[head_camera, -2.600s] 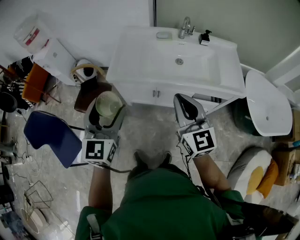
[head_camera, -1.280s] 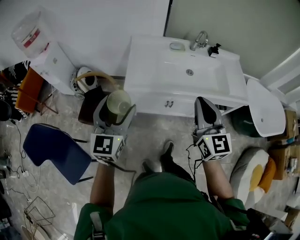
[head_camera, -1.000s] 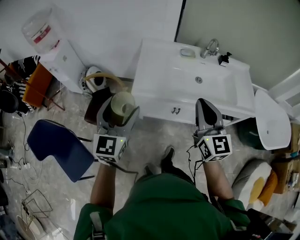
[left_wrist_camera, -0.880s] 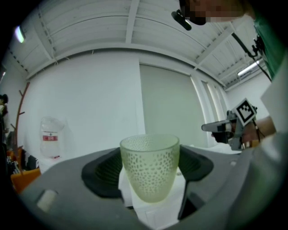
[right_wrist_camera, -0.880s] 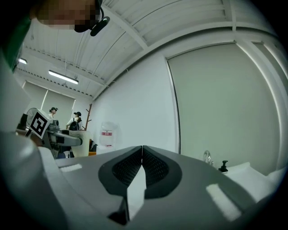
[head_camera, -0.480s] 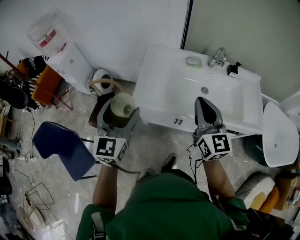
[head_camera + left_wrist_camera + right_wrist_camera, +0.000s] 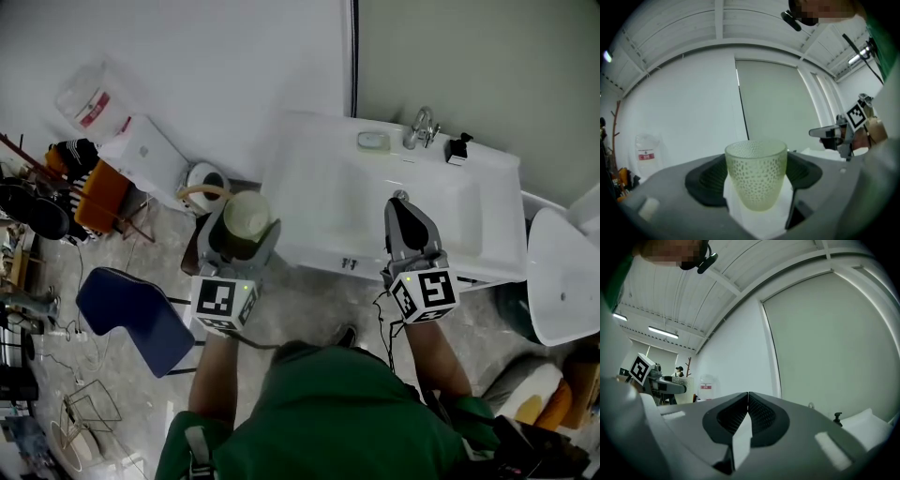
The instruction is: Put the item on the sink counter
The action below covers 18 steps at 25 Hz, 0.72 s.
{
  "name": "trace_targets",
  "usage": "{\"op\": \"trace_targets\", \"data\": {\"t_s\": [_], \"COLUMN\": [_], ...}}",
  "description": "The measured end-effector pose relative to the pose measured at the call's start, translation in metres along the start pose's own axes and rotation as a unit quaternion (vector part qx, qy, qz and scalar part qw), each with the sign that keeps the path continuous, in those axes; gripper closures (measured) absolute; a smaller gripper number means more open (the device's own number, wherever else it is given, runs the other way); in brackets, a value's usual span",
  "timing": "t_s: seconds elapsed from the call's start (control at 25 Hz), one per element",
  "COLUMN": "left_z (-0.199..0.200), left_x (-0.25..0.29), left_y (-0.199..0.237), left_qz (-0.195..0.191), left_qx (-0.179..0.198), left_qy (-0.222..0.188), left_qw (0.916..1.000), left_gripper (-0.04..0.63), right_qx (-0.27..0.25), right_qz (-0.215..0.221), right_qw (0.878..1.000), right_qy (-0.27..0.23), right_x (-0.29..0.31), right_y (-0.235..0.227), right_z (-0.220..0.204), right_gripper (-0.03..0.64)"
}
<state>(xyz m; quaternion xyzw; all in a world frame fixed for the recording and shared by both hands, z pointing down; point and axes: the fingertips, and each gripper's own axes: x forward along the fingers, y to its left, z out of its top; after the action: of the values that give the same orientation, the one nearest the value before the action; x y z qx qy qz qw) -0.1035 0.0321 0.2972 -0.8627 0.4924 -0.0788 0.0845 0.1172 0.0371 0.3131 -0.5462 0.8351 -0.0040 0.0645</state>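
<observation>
Pale-green and dimpled, the cup (image 7: 756, 176) stands upright, pinched by my left fingers (image 7: 705, 180); the sink table (image 7: 309, 187) lies near, at 1 o'clock from it; my right fingers (image 7: 761, 416) are pressed together, empty.

Right gripper (image 7: 748, 397): we record the jaws pressed together, with nothing between them.
Left gripper (image 7: 669, 385): at far left, marker cube (image 7: 640, 368) on top, a pale cup (image 7: 686, 383) at its tip.
Background: we list a white wall (image 7: 736, 348) and a grey-green panel (image 7: 834, 338).
Water bottle (image 7: 706, 386): red label, far off, beside a coat stand (image 7: 688, 363).
Bench (image 7: 867, 420): white edge at lower right, with a tap (image 7: 810, 405) and a dark soap pump (image 7: 837, 417).
Ceiling lights (image 7: 663, 332): two strips.
</observation>
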Motion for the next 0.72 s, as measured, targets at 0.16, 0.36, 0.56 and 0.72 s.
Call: {"op": "trace_targets", "data": {"t_s": [0.16,0.36,0.56,0.72], "left_z": [0.011,0.012,-0.004,-0.022], "left_x": [0.024,0.045,0.06,0.075], "left_y": [-0.017,-0.027,-0.018,-0.006], "left_qz": [-0.012,-0.021,-0.024,-0.03], "left_qx": [0.013,0.018,0.003,-0.011], "left_qy": [-0.001,0.0,0.009,0.015], "left_qw": [0.9998,0.9996,0.9997,0.9994], "left_gripper": [0.22,0.219,0.219,0.221], "right_qx": [0.01,0.017,0.011,0.002], "right_qz": [-0.014,-0.026,-0.033,-0.044], "right_qw": [1.0,1.0,0.999,0.999], "right_qy": [-0.007,-0.006,0.004,0.013], "right_x": [-0.002,-0.002,0.007,0.018], "right_y": [-0.03,-0.055,-0.059,-0.063], "right_z": [0.005,0.001,-0.003,-0.009], "right_gripper": [0.615,0.615,0.615,0.615]}}
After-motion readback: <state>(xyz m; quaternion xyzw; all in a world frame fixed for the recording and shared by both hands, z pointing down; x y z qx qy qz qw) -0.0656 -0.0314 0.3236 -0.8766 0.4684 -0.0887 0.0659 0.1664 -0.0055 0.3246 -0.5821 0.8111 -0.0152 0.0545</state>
